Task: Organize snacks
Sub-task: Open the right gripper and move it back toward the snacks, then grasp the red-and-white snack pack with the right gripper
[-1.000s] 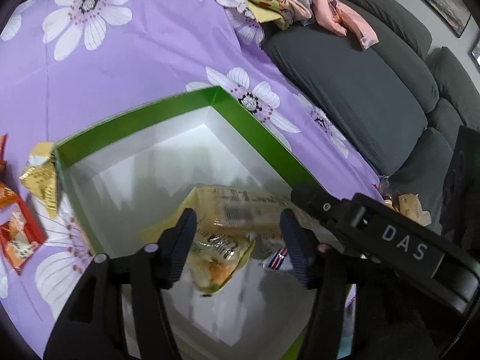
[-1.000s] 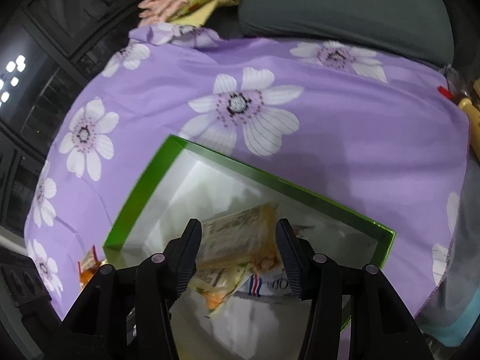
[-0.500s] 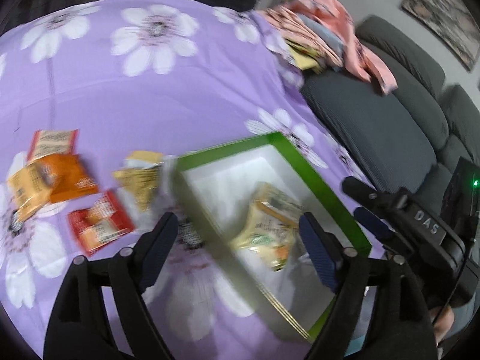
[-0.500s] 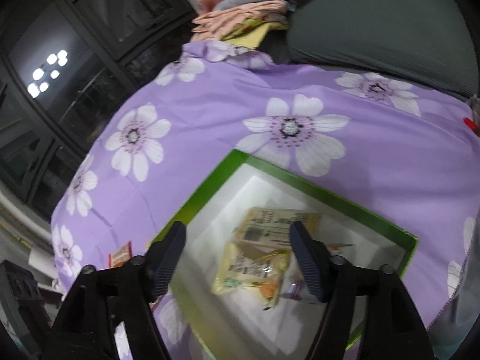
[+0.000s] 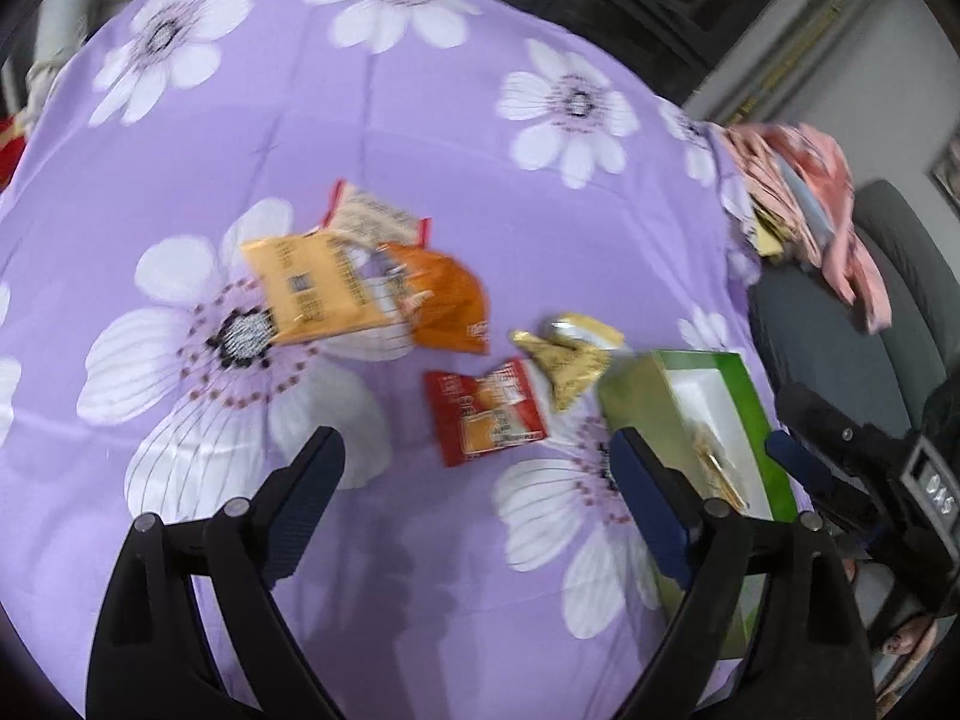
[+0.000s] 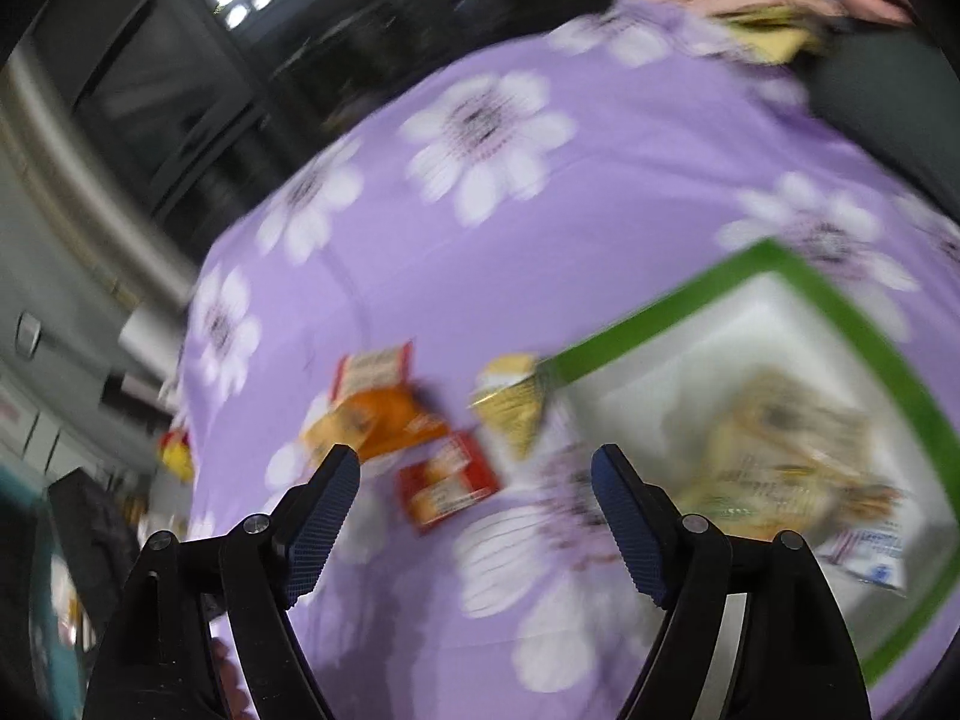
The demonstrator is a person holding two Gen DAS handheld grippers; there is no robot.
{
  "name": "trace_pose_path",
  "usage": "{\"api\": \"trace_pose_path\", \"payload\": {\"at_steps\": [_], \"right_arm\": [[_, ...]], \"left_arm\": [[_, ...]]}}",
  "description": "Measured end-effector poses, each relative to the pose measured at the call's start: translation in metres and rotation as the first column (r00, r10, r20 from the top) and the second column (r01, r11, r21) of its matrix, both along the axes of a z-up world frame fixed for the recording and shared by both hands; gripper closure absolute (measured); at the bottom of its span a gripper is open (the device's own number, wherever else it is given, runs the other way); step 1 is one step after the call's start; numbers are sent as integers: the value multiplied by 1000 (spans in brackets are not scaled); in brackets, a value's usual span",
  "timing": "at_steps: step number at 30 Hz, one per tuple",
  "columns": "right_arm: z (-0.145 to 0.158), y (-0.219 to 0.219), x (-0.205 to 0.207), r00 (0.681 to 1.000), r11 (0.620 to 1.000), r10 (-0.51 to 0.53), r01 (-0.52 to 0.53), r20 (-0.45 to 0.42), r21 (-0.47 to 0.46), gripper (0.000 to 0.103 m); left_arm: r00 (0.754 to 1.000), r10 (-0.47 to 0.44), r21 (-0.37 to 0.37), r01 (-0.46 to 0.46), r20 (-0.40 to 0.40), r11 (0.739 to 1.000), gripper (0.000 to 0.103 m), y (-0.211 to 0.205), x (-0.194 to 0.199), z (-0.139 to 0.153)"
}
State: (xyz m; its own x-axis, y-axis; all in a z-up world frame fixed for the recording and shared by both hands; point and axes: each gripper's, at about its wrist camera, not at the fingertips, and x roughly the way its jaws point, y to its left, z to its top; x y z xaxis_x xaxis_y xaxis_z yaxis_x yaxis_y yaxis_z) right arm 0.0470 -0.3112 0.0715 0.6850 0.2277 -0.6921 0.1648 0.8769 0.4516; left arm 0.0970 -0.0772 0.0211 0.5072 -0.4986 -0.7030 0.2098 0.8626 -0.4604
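Observation:
A green-rimmed white box [image 5: 735, 387] [image 6: 690, 315] sits on the purple flowered cloth and holds yellow snack packs [image 6: 786, 456]. Loose on the cloth lie a red packet [image 5: 486, 414] [image 6: 447, 483], a gold packet [image 5: 567, 360] [image 6: 510, 399], an orange packet [image 5: 447, 300] [image 6: 384, 420], a yellow-orange packet [image 5: 312, 285] and a pale red-edged packet [image 5: 372, 219] [image 6: 375, 366]. My left gripper [image 5: 477, 459] hovers over the cloth near the red packet, its jaws opening with nothing between them. My right gripper [image 6: 474, 477] also hangs above the red packet, jaws opening and holding nothing; it shows at the right edge of the left wrist view.
A dark grey sofa [image 5: 840, 330] runs along the cloth's right side, with a heap of pink and yellow clothes [image 5: 798, 192] at its far end. Dark cabinets [image 6: 180, 90] stand behind the table. The box wall rises just right of the left gripper.
Both grippers let go of the yellow snack packs in the box, opened wide and swung left out of the box toward the loose packets on the cloth.

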Motion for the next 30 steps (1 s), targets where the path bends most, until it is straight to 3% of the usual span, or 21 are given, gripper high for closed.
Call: {"api": "trace_pose_path", "payload": {"at_steps": [3, 5, 10, 13, 16, 19, 20, 21, 30], "right_arm": [[-10, 25, 31, 990, 990, 132, -130, -50, 46, 23], [-19, 41, 53, 977, 983, 183, -182, -109, 15, 23], [-56, 56, 99, 942, 967, 248, -256, -226, -2, 23], [-84, 61, 117, 918, 959, 265, -284, -295, -23, 24], [-106, 62, 127, 908, 959, 256, -282, -331, -31, 33], [-116, 59, 129, 909, 963, 244, -270, -338, -30, 38], [-118, 58, 129, 908, 962, 250, -273, -336, -23, 41], [-119, 58, 128, 906, 960, 258, -280, -336, -17, 43], [-117, 62, 121, 908, 960, 254, -278, -334, -26, 51]], "left_arm": [[999, 21, -3, -21, -33, 1000, 13, 1, 8, -13], [998, 20, 2, -20, -54, 1000, 14, -1, 15, -22], [992, 2, -4, -3, -125, 1000, 18, -21, 35, -50], [985, -3, -6, 2, -171, 1000, 30, -29, 45, -67], [987, 9, 9, -8, -158, 1000, 34, -36, 50, -73], [988, 11, 9, -10, -154, 1000, 42, -40, 53, -72], [989, 7, 17, -5, -150, 1000, 54, -42, 54, -72], [989, -1, 17, 4, -150, 1000, 59, -43, 53, -73], [990, 9, 34, -4, -144, 999, 63, -40, 45, -72]]}}
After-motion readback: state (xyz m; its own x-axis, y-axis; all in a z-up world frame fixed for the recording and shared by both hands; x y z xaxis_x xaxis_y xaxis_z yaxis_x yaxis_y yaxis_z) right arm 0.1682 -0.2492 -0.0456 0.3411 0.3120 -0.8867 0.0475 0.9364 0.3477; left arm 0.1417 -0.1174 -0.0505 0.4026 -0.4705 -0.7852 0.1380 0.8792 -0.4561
